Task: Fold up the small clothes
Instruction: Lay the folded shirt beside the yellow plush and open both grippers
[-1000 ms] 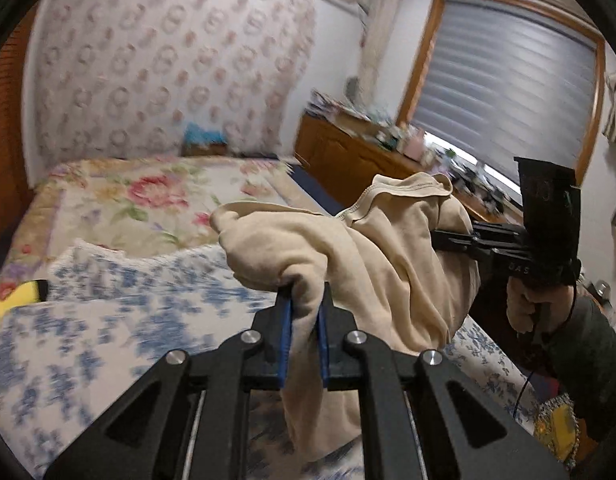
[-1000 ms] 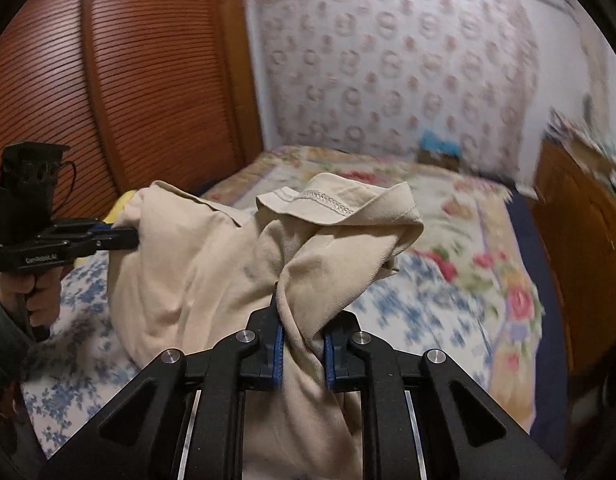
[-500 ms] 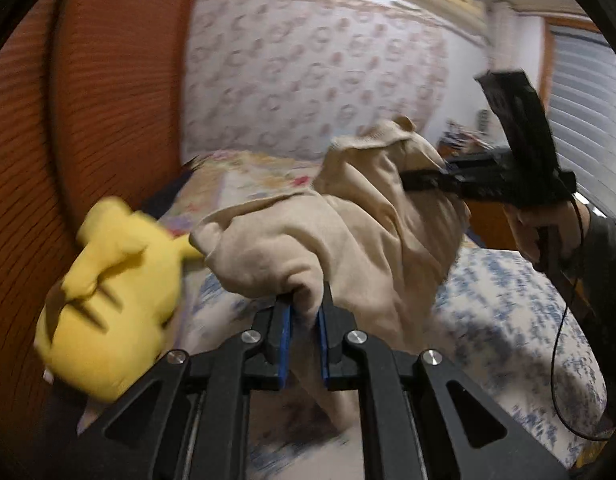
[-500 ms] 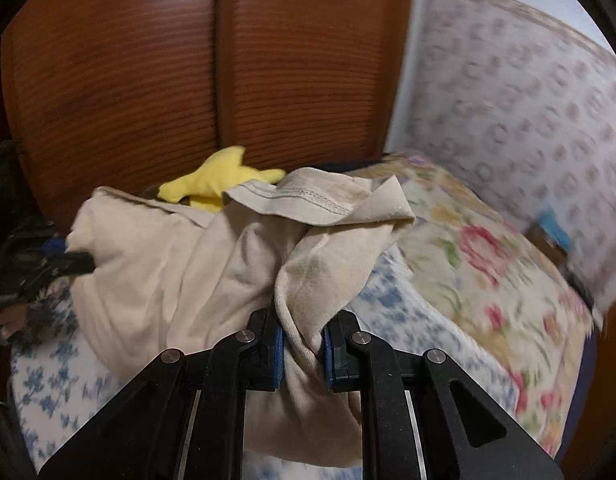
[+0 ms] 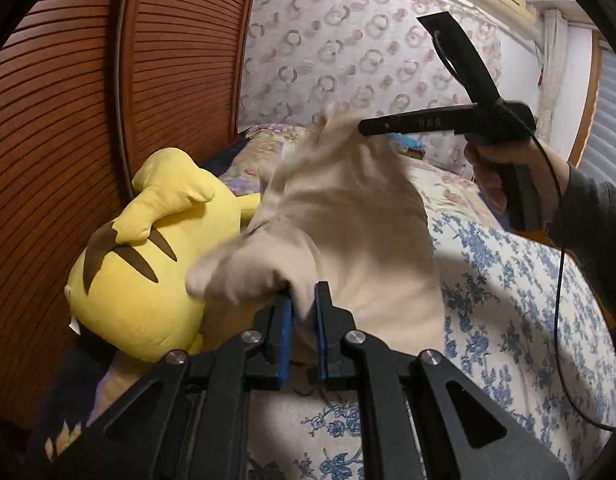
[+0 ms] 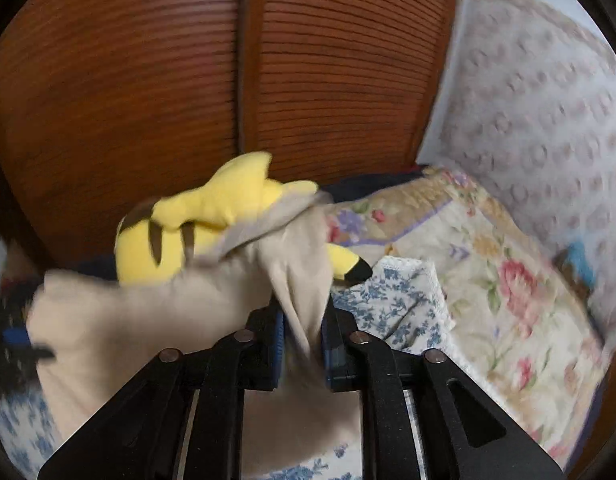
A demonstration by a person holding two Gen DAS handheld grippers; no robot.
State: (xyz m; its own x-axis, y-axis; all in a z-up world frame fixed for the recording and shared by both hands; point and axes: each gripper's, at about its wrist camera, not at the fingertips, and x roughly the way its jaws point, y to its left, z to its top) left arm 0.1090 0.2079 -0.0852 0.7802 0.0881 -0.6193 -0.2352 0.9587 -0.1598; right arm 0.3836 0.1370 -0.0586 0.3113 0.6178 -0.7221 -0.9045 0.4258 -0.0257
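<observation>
A beige garment (image 5: 347, 232) hangs in the air between my two grippers, above the bed. My left gripper (image 5: 303, 312) is shut on one bunched corner of it. My right gripper (image 6: 302, 328) is shut on another part of the garment (image 6: 148, 312). In the left wrist view the right gripper (image 5: 363, 127) shows at the upper right, pinching the cloth's top edge, which is blurred. In the right wrist view the left gripper (image 6: 24, 340) shows blurred at the far left edge, holding the cloth's other end.
A yellow plush toy (image 5: 148, 256) lies at the bed's left side against the wooden slatted wardrobe doors (image 5: 68, 120); it also shows in the right wrist view (image 6: 212, 220). A blue-flowered sheet (image 5: 527, 320) and a floral quilt (image 6: 507, 280) cover the bed.
Both grippers have swung left toward the wardrobe with the garment held between them. The plush toy has come into view close to the cloth. The garment now stretches wider between the grippers.
</observation>
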